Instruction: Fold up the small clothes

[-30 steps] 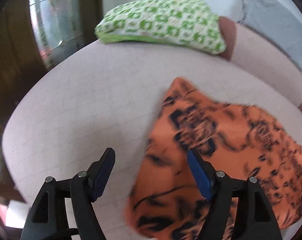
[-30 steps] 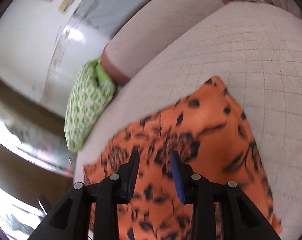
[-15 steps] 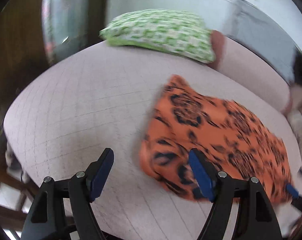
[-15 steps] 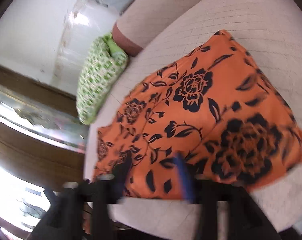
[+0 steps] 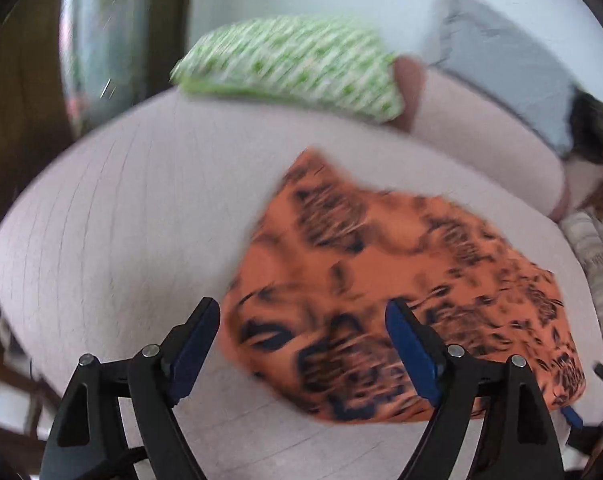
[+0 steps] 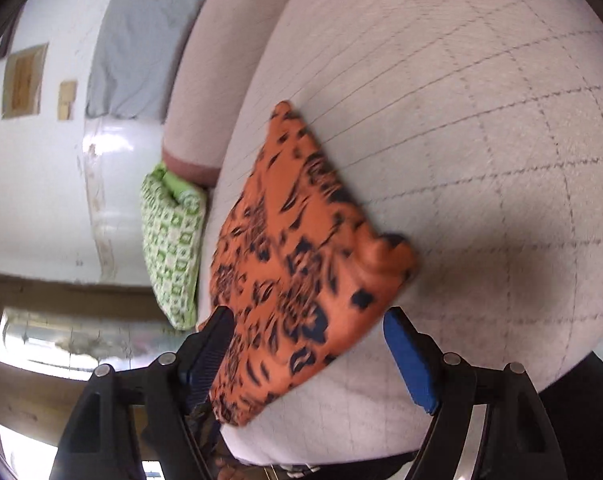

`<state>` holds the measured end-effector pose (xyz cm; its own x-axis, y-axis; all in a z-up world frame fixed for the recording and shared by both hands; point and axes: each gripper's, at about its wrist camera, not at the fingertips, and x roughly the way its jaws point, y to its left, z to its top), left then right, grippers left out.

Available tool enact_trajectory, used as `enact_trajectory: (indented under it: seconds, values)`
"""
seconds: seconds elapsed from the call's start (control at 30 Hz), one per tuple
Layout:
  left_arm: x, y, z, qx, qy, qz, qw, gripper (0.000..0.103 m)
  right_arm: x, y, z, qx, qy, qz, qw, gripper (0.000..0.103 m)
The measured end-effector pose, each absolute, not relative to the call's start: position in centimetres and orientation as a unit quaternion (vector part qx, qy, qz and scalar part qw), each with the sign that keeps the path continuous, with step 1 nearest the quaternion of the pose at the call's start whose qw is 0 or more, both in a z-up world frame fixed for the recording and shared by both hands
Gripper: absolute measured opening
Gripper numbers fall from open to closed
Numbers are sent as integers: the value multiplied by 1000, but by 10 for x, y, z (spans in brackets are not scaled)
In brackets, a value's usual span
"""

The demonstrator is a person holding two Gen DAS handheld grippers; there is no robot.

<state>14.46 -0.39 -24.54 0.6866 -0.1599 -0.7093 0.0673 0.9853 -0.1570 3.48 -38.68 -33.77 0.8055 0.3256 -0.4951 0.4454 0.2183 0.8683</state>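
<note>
While unlabelled, orange garment [image 5: 401, 292] between parted tongs [image 5: 303, 344].

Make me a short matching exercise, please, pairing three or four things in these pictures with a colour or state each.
Things:
1. garment
2. pillow
3. left gripper
4. bed cover

Descriptions:
a. green and white pattern
b. pale with a stitched grid
c. orange with black flowers
d. jaws wide apart, holding nothing

Pairs: 1-c, 2-a, 3-d, 4-b

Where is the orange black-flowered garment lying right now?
The orange black-flowered garment lies on the pale quilted sofa seat, near its front edge, apart from the green patterned pillow.
</note>
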Motion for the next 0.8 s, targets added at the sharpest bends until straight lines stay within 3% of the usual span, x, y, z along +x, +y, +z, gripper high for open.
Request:
enact_trajectory:
  seconds: [0.1,0.23,0.33,0.37,0.47,0.67,0.8]
  values:
    - [145,-33,-244,-25,377,-107,920,87,43,-389,-350,646,302,-50,699,80]
    - [171,-68,-284,39,461,-92,882,88,57,-383,-342,619,291,-59,727,74]
    - [166,-85,-288,84,452,-85,884,88,70,-378,-338,588,304,-82,745,49]
    - [164,-87,-284,81,447,-103,885,88,76,-375,-338,577,313,-91,748,34]
    - [163,-74,-268,28,434,-140,890,88,85,-367,-326,540,320,-112,770,28]
    - [180,5,-240,-39,372,24,927,88,105,-315,-244,396,289,-86,867,23]
    - [190,65,-255,-82,404,145,899,88,137,-257,-200,356,290,-37,888,23]
